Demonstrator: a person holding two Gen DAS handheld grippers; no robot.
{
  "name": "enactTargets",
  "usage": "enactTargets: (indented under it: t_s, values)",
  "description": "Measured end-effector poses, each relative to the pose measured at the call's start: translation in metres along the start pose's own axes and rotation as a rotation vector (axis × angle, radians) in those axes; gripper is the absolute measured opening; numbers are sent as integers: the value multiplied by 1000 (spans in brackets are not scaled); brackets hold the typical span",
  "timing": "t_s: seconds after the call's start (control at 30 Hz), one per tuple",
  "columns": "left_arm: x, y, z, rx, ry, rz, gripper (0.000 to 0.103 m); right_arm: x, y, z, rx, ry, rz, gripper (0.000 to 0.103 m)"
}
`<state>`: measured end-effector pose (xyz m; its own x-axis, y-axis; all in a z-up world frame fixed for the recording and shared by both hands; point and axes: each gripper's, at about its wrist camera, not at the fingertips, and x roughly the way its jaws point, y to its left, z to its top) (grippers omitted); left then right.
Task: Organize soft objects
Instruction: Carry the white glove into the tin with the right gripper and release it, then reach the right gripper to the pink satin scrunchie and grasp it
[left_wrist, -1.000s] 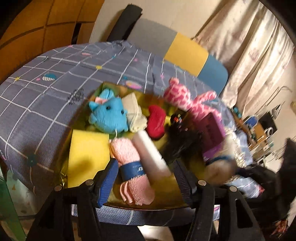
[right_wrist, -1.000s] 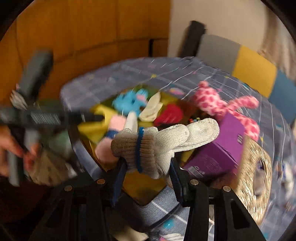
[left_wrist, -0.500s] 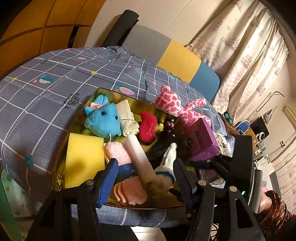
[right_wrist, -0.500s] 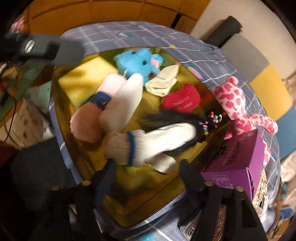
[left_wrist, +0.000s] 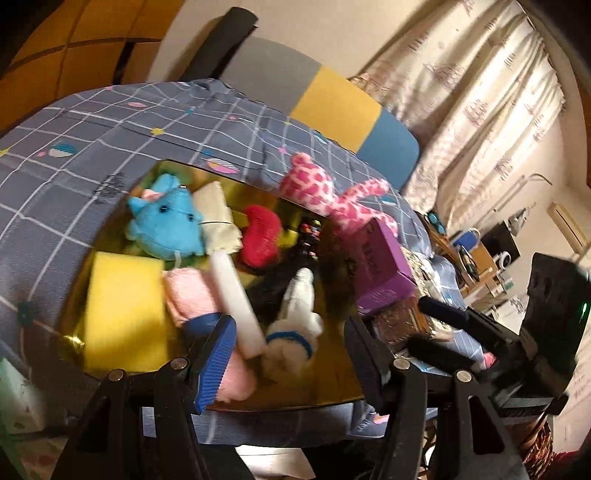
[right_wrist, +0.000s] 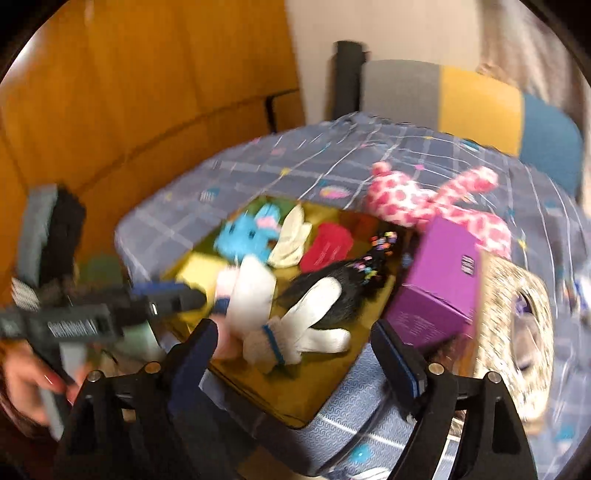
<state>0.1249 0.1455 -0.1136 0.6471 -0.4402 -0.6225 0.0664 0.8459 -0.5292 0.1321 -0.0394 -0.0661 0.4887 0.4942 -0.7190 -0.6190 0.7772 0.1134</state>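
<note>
A gold tray (left_wrist: 325, 384) (right_wrist: 306, 391) on the table holds several soft things: a blue plush (left_wrist: 168, 225) (right_wrist: 245, 236), a yellow sponge (left_wrist: 122, 306), a pink towel roll (left_wrist: 188, 291), a white roll (left_wrist: 234, 291) (right_wrist: 253, 291), a red pouch (left_wrist: 260, 236) (right_wrist: 327, 247) and a white glove (left_wrist: 295, 321) (right_wrist: 303, 328) with a blue cuff. My left gripper (left_wrist: 288, 354) is open above the tray's near edge. My right gripper (right_wrist: 295, 354) is open and empty, just short of the glove. A pink spotted plush (left_wrist: 332, 195) (right_wrist: 424, 206) lies beyond the tray.
A purple box (left_wrist: 380, 269) (right_wrist: 439, 284) stands by the tray's right side, next to a woven basket (right_wrist: 517, 332). A checked blue cloth (left_wrist: 92, 140) covers the table. A chair (left_wrist: 332, 107) stands behind it, curtains at right.
My right gripper carried the white glove over the tray, opened and let it drop there, then drew back. My left gripper stayed open near the tray's front edge.
</note>
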Motion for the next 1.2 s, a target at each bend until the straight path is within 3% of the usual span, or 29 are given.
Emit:
enactTargets:
  t_s: [0.17,0.53,0.97,1.2]
  values:
    - [4,-20,1,47,7,-22,61,-35,-35,-4,193,-106,3,87]
    - [18,-68,0,126,34,-107,61,-88,-136,-40,457,-200,-212,87]
    - [42,-133,0,229,101,-171,61,-121,-284,-132,733,-110,-534,87]
    - [61,-164,-5,259,154,-198,61,-135,-349,-157,773,-97,-647,87]
